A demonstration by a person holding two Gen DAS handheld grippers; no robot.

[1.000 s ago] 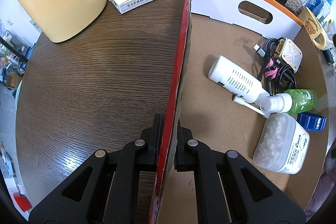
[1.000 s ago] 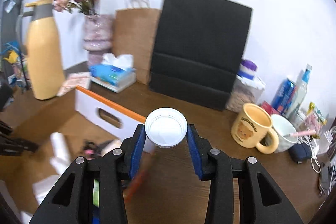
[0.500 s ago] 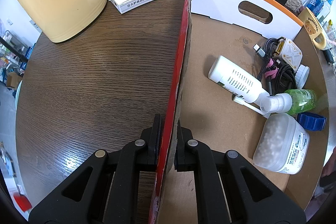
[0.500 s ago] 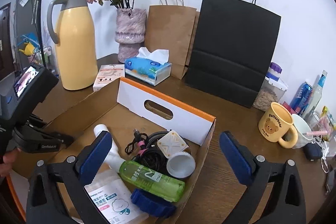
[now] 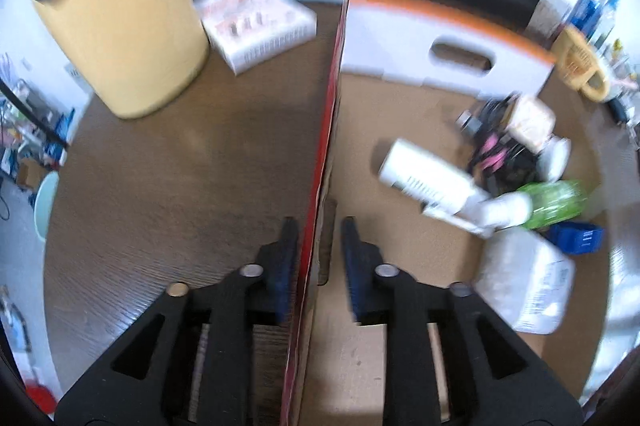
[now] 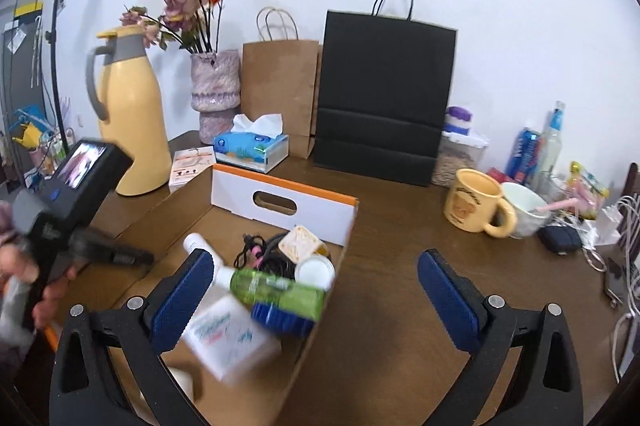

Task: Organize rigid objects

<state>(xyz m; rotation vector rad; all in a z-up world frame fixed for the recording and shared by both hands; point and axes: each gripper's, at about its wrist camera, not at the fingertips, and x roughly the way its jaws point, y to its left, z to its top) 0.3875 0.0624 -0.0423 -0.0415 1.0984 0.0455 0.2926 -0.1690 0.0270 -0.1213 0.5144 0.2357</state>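
Cardboard forms the open box (image 6: pixel 344 250) that stands on the brown bench (image 6: pixel 400 306), and the gathered things are seen lying inside it: a white bottle (image 5: pixel 428 178), a green bottle (image 6: pixel 280 292), a white tub (image 5: pixel 524 290), a blue cap (image 5: pixel 574 238), a tangle of black cable (image 6: pixel 260 254) with a cream adapter (image 6: pixel 300 244), and a small white cup (image 6: pixel 314 271) resting against the box's right wall. The left hand-held gripper (image 5: pixel 320 246) is set astride the box's left wall (image 5: pixel 324 154); its jaws have just been opening, so the wall stands between the pads with a gap on the inner side, and no firm clamp is shown. The left view is blurred. The right hand-held gripper (image 6: pixel 312 290) is spread wide, with nothing between its blue pads (image 6: pixel 444 300), above the near end of the box. A yellow jug (image 6: pixel 128 114), a tissue box (image 6: pixel 250 146) and a yellow mug (image 6: pixel 476 202) are placed on the bench outside the box.
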